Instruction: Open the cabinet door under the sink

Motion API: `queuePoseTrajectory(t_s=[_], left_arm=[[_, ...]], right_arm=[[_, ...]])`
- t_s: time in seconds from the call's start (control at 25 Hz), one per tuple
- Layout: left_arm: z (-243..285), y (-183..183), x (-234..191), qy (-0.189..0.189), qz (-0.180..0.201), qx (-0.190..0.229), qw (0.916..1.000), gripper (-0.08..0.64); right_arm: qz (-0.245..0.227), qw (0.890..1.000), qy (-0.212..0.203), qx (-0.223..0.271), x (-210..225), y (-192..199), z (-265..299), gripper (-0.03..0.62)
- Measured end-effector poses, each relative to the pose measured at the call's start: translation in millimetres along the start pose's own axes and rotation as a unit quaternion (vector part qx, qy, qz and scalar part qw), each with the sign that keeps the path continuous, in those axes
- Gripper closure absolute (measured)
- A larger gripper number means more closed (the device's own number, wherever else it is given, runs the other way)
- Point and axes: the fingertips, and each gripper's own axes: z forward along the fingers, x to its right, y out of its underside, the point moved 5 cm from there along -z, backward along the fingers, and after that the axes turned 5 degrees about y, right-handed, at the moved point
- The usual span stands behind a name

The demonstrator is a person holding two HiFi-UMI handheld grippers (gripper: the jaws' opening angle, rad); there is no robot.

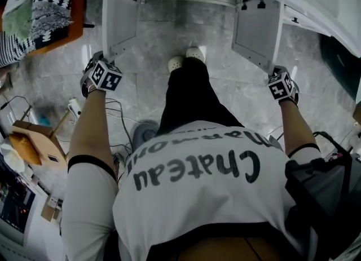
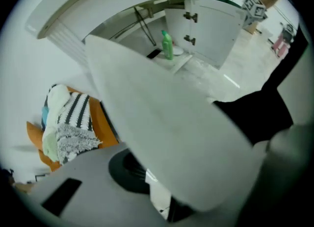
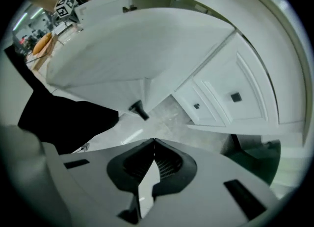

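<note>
Both white doors under the sink stand swung out toward me. My left gripper (image 1: 102,75) is at the outer corner of the left door (image 1: 120,20). In the left gripper view that door (image 2: 186,133) lies across the jaw space and hides one jaw. Only the other dark pad (image 2: 128,171) shows, so I cannot tell whether the grip presses. My right gripper (image 1: 283,85) is by the outer edge of the right door (image 1: 256,29). In the right gripper view that gripper (image 3: 154,145) is shut with its tips touching and nothing between them. The right door (image 3: 137,49) and its dark knob (image 3: 138,109) are just beyond.
A green bottle (image 2: 168,46) stands inside the open cabinet. Folded cloths on an orange seat (image 1: 51,14) are at the left. Cables (image 1: 121,113) and a cardboard box (image 1: 28,136) lie on the marble floor. White drawers with dark knobs (image 3: 230,98) flank the right door. My shoes (image 1: 186,58) point at the cabinet.
</note>
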Motion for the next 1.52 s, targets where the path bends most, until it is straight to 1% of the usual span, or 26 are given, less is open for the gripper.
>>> queuePoseTrajectory(t_s=[0.08,0.12,0.2,0.24,0.32,0.36,0.4,0.44,0.48,0.52,0.56,0.6,0.64,0.68,0.72,0.76,0.84,0.96,1.0,1.08,1.16,1.24,1.28,1.32,1.4,1.52], left_arm=[[-5.7,5.7,-5.4,-0.008,-0.051,0.013,0.9986,0.515],[-8.9,8.1,-6.3,-0.014,-0.066,0.021,0.9975,0.515],[-16.2,12.4,-8.1,-0.036,-0.079,0.037,0.9955,0.521],[-21.0,14.3,-11.1,-0.052,-0.087,0.044,0.9939,0.551],[-33.0,18.0,-20.4,-0.074,-0.117,0.063,0.9884,0.551],[-40.1,20.5,-25.4,-0.081,-0.134,0.072,0.9849,0.551],[-48.5,23.7,-30.2,-0.089,-0.151,0.084,0.9809,0.551],[-58.3,27.6,-34.5,-0.096,-0.171,0.098,0.9756,0.551],[-70.0,31.9,-38.2,-0.102,-0.197,0.12,0.9676,0.551],[-83.5,35.9,-41.5,-0.104,-0.234,0.15,0.9551,0.551],[-98.0,38.9,-44.8,-0.101,-0.279,0.189,0.936,0.551],[-112.5,40.5,-47.9,-0.095,-0.33,0.233,0.9097,0.551],[-126.0,40.1,-49.7,-0.085,-0.378,0.277,0.8793,0.551],[-138.1,36.9,-49.5,-0.076,-0.414,0.313,0.8513,0.551],[-148.8,30.6,-47.7,-0.068,-0.433,0.341,0.8315,0.551],[-158.2,21.3,-45.3,-0.062,-0.439,0.363,0.8194,0.551],[-176.4,-0.4,-42.7,-0.046,-0.443,0.407,0.7977,0.551],[-210.1,-28.9,-46.2,-0.008,-0.463,0.478,0.7462,0.551],[-223.2,-37.5,-49.1,0.002,-0.465,0.498,0.732,0.551],[-251.0,-52.8,-54.3,0.02,-0.455,0.534,0.7123,0.551],[-279.0,-64.8,-55.6,0.038,-0.436,0.568,0.6966,0.551],[-305.9,-75.2,-52.6,0.055,-0.416,0.597,0.6835,0.551],[-318.7,-80.5,-49.4,0.062,-0.405,0.609,0.6791,0.551],[-331.2,-85.8,-45.0,0.068,-0.394,0.619,0.6759,0.551],[-355.3,-96.3,-32.6,0.078,-0.37,0.639,0.6698,0.551],[-387.8,-115.0,-7.6,0.092,-0.331,0.667,0.6608,0.551]], right_arm=[[0.064,0.997,0.026,-0.014,12.5,14.9,-6.1,0.58],[0.102,0.994,0.036,-0.02,18.1,23.0,-10.3,0.58],[0.166,0.984,0.051,-0.039,25.2,41.3,-21.2,0.58],[0.186,0.98,0.057,-0.048,27.2,50.0,-26.5,0.58],[0.218,0.973,0.065,-0.049,30.2,61.4,-35.6,0.58],[0.239,0.968,0.071,-0.037,33.7,63.8,-40.3,0.58],[0.269,0.96,0.079,-0.013,38.7,62.9,-46.3,0.58],[0.312,0.946,0.086,0.017,43.5,59.9,-54.8,0.58],[0.364,0.926,0.088,0.049,47.0,56.1,-65.8,0.58],[0.42,0.9,0.085,0.084,49.9,51.1,-78.1,0.58],[0.471,0.87,0.079,0.122,53.3,44.1,-90.8,0.58],[0.513,0.84,0.073,0.162,57.7,35.3,-103.3,0.58],[0.544,0.812,0.068,0.2,62.7,25.8,-115.2,0.58],[0.563,0.79,0.064,0.234,67.7,16.6,-126.1,0.58],[0.572,0.775,0.064,0.261,72.4,7.9,-136.1,0.58],[0.574,0.765,0.066,0.284,76.9,-0.5,-145.3,0.58],[0.568,0.753,0.072,0.325,85.2,-17.8,-163.7,0.58],[0.564,0.73,0.055,0.383,94.3,-41.7,-193.9,0.58],[0.561,0.724,0.044,0.4,96.7,-49.7,-205.3,0.58],[0.545,0.715,0.021,0.437,99.4,-66.9,-230.7,0.58],[0.524,0.701,-0.003,0.484,99.1,-84.6,-259.3,0.58],[0.502,0.684,-0.023,0.529,97.3,-101.9,-288.0,0.58],[0.488,0.68,-0.033,0.547,95.6,-110.5,-301.9,0.58],[0.471,0.678,-0.043,0.563,93.1,-119.1,-315.7,0.58],[0.428,0.681,-0.066,0.591,87.1,-135.4,-343.2,0.58],[0.356,0.694,-0.087,0.62,77.3,-156.5,-381.7,0.58]])
